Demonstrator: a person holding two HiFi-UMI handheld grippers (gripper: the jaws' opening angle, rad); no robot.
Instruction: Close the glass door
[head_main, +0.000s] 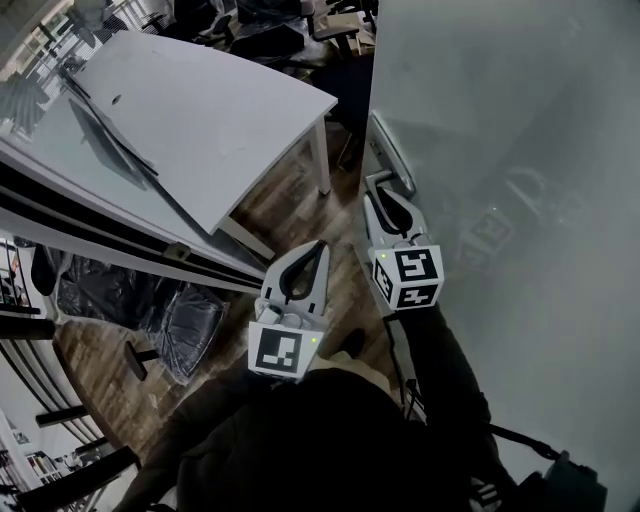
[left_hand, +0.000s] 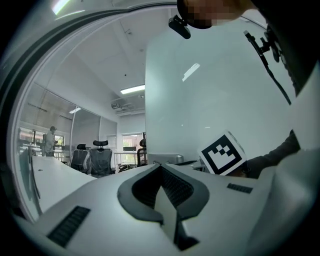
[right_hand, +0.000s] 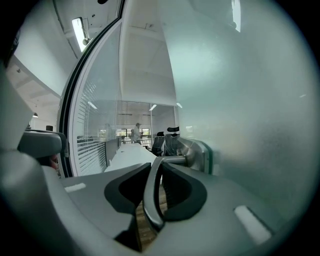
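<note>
Frosted glass door (head_main: 520, 150) filled the right side, its free edge upright near the corner of a white worktop (head_main: 200, 110); wooden floor (head_main: 290, 205) showed in the gap between them. Right tool (head_main: 386, 196) was clenched on the door's metal handle (head_main: 392, 152), the bar running between its jaws. Left tool (head_main: 318, 250) hung just beside it over the floor, jaws pressed together on nothing. Office chairs (left_hand: 95, 160) stood further back past the worktop; glass partitions (right_hand: 95, 145) lined the room's far side
</note>
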